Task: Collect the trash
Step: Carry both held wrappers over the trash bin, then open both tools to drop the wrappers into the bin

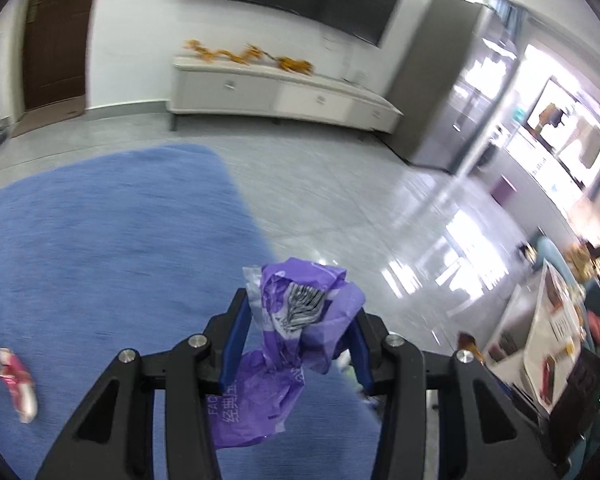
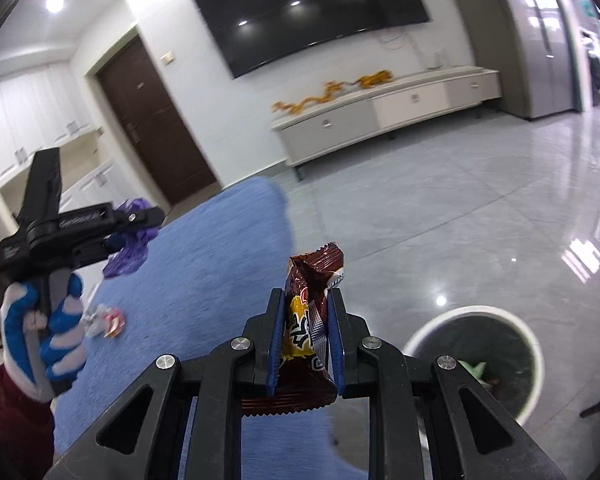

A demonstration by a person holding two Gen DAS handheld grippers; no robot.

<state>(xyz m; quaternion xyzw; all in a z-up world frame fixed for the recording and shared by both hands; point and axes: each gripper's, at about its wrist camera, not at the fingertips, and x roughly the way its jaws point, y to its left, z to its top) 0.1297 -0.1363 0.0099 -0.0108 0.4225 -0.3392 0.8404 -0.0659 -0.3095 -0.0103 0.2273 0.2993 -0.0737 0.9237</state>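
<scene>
Gripping a crumpled purple bag (image 1: 296,332), left hand-held gripper (image 1: 298,320) hangs above blue rug (image 1: 100,240). Right hand-held gripper (image 2: 306,316) clamps brown snack wrapper (image 2: 310,320) near white bin (image 2: 476,360). Pink wrapper (image 1: 18,376) lies on rug.

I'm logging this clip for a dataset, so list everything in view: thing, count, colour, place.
purple wrapper: 1, purple, clamped in the left gripper
snack wrapper: 1, brown and yellow, clamped in the right gripper
crumpled wrapper: 1, silver and red, lying on the rug
trash bin: 1, white rim with dark liner, on the tiled floor at right
rug: 1, blue, on the floor
TV: 1, black, on the wall
cabinet: 1, white, under the TV
door: 1, dark brown, left of the TV
left gripper: 1, black, blue pads
right gripper: 1, black, blue pads
gloved hand: 1, blue and white, holding the left gripper
</scene>
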